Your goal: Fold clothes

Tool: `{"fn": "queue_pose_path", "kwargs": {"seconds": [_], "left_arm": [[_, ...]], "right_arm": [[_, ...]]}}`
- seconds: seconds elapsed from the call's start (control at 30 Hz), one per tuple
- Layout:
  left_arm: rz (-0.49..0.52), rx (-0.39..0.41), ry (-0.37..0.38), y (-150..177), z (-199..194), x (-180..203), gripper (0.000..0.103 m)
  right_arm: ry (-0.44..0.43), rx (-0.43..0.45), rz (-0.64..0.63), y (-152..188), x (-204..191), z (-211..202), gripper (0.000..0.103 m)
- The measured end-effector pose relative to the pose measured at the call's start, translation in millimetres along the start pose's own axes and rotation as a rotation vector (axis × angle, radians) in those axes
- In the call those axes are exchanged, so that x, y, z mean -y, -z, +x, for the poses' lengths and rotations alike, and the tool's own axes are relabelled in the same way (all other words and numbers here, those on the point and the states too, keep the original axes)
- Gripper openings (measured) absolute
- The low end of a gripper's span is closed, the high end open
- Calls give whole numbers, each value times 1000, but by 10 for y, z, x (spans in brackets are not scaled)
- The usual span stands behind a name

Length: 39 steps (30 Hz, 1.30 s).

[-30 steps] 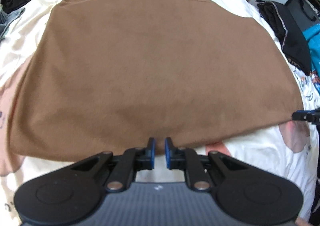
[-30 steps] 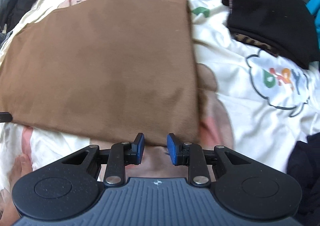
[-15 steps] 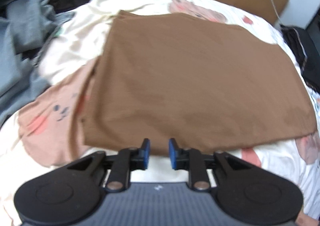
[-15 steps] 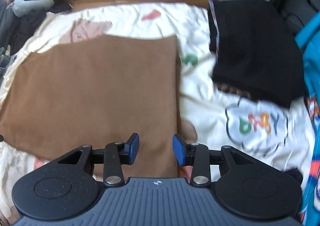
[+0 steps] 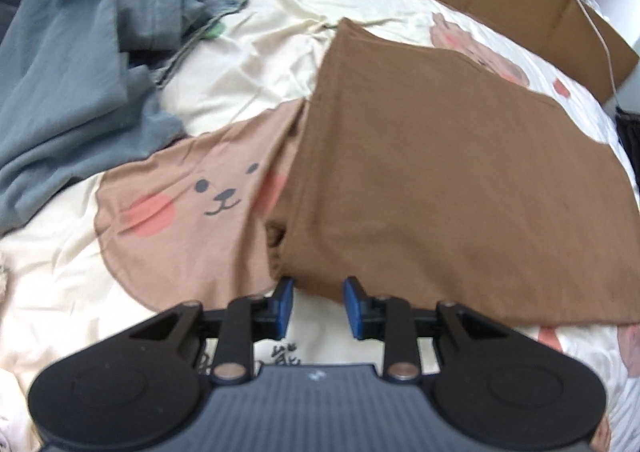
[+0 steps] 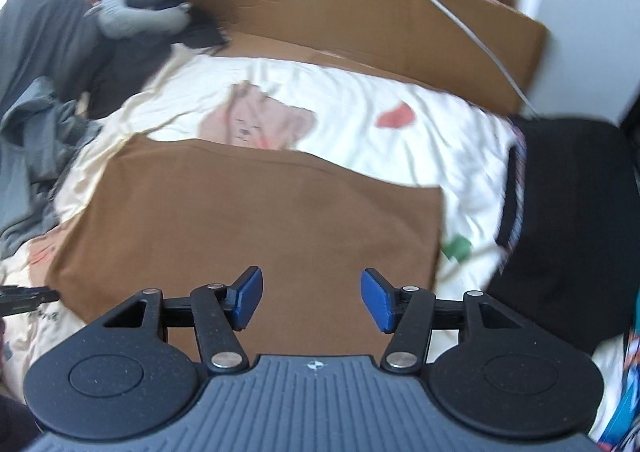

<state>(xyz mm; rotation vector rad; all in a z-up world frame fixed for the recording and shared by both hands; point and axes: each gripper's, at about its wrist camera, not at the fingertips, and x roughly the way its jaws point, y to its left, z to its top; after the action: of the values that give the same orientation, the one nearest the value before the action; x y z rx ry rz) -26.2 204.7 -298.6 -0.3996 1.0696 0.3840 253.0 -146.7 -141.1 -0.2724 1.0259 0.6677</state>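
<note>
Brown garment point(image 5: 432, 172) lies folded flat on the bed's cream cartoon-print sheet point(image 5: 256, 64), roughly mid-bed, edges fairly straight. Left tool point(image 5: 316, 302) sits low at the garment's near-left corner, blue pads apart with a gap between them, nothing gripped; corner fabric just ahead of the pads, a bit rumpled there. Right tool point(image 6: 311, 298) hovers over the garment's point(image 6: 248, 224) near edge, pads spread wide, released, empty. Left tool tip shows at the left edge of the right wrist view point(image 6: 28, 296). Grey-blue clothes pile point(image 5: 72, 64) left of the garment, on the sheet. Black garment point(image 6: 572, 220) lies to the right, apart from the brown one. Cardboard sheet point(image 6: 360, 24) stands along the far side of the bed, white cable point(image 6: 472, 32) draped over it. Bear face print point(image 5: 216, 196) beside the garment's left edge
</note>
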Motion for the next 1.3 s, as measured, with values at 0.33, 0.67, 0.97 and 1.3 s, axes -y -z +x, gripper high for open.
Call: {"fn": "queue_pose_path", "kwargs": {"seconds": [0.33,0.67,0.97,1.3], "left_arm": [[-265,47,-13,6,-9,-422,30],[-290,67,32,-45,-115,-579,33],[-360,58,173,7,-99,-550,61],[-460,33,240,85,189,-530,62]], "right_arm": [[-36,-1,-102,-278,-456,45,72],[-9,54,106,353,-777,668,37],[-32,-6,171,729,-1179,1140,21],[-21,-52,144,544,-1349,1547,21]]}}
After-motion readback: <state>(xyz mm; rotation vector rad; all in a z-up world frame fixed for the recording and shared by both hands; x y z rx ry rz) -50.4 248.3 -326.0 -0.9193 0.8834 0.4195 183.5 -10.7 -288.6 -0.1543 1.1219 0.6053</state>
